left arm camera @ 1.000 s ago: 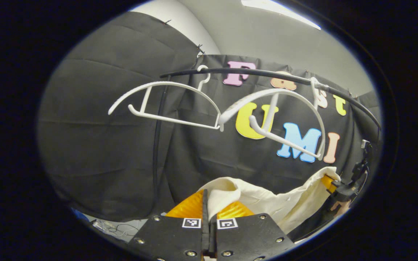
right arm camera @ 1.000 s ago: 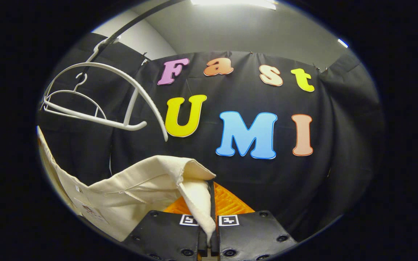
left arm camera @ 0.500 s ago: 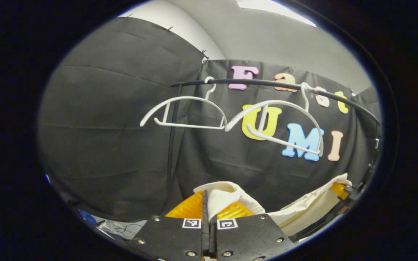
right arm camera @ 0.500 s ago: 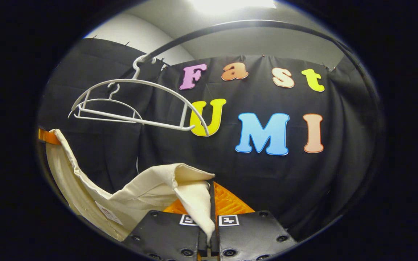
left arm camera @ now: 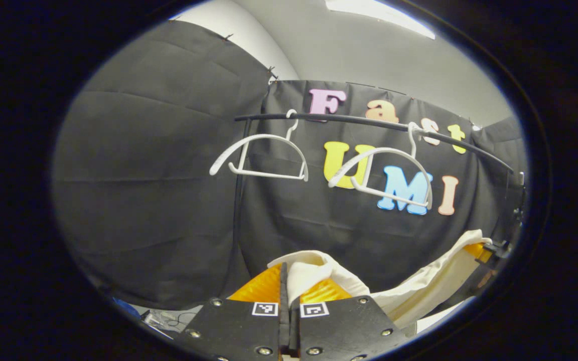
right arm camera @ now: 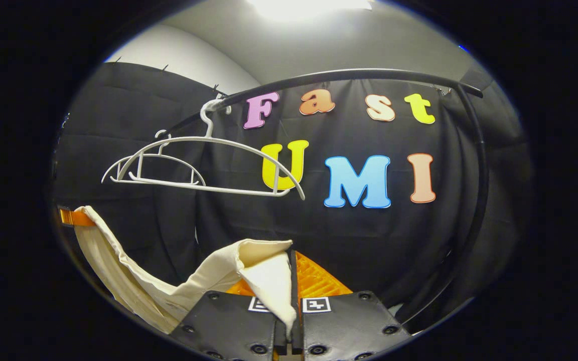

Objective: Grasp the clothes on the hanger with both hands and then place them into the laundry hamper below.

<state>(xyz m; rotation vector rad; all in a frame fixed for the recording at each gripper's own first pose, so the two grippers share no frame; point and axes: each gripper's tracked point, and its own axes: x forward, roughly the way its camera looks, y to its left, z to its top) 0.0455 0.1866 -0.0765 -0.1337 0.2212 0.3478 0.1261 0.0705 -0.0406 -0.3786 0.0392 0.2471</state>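
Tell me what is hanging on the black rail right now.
Two bare white hangers hang on the rail. The cream garment is off them, stretched below between both grippers. What lies beneath it is not visible.

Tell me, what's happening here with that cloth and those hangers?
A person is holding a cream garment stretched between two tools. The left hand-held gripper is shut on one end and the right hand-held gripper on the other. The garment is off the two white hangers, which hang bare on the black rail above. The hamper it should go into is out of sight.
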